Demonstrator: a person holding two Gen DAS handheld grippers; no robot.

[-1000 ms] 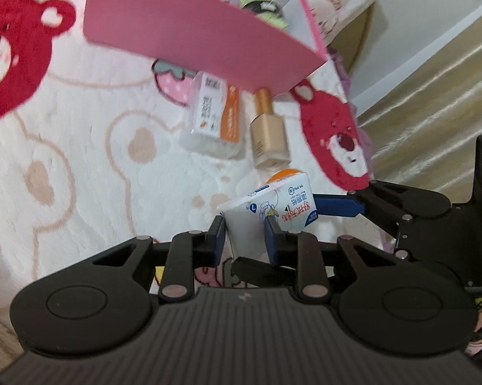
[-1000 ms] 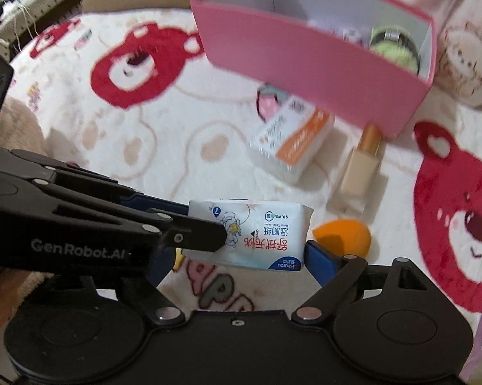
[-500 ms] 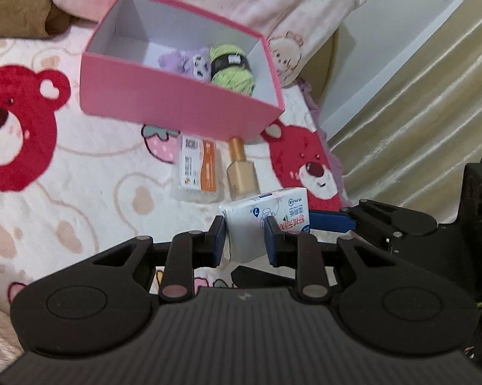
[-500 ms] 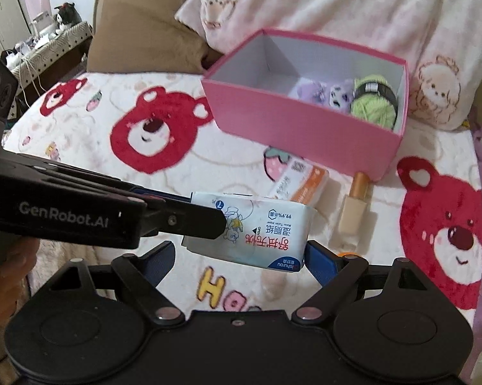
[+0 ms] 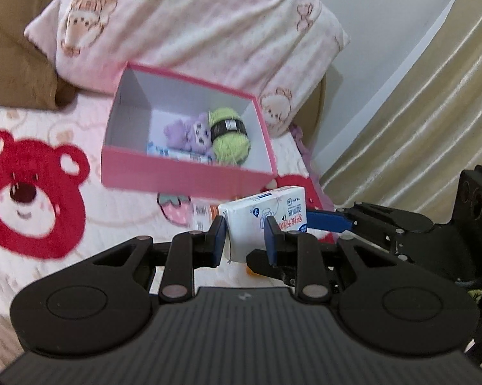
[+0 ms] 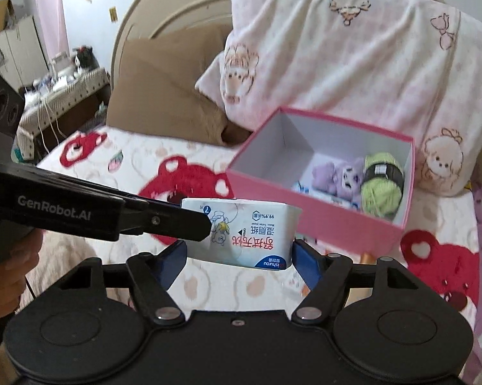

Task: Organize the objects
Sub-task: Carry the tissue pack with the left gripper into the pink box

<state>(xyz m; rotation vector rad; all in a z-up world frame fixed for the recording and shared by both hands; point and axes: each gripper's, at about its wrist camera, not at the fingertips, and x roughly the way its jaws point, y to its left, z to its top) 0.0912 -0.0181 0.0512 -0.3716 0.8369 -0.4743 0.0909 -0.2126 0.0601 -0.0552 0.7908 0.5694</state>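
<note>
Holding: wet-wipe pack (image 5: 264,221), clenched across one short end by the left gripper (image 5: 244,240) and lifted clear of the blanket (image 5: 90,221)
Left gripper state: pads pressed tight on the pack, squeezing it narrow
Right gripper (image 6: 239,256) state: jaws closing, blue pads flanking the pack's two ends; whether they press on it cannot be told
Pack in right wrist view: printed face up, in the air in front of the pink box (image 6: 308,205)
Pink box: open-topped, resting on the blanket against a pink pillow (image 6: 353,57)
Inside the box: green yarn ball (image 5: 229,134) at the right end, purple plush toy (image 5: 189,133) beside it, a flat blue-and-white packet (image 5: 173,153) along the near wall
Under the pack: an orange-and-white packet (image 5: 202,216), mostly hidden
Left edge: a person's hand (image 6: 6,276) gripping the left handle
</note>
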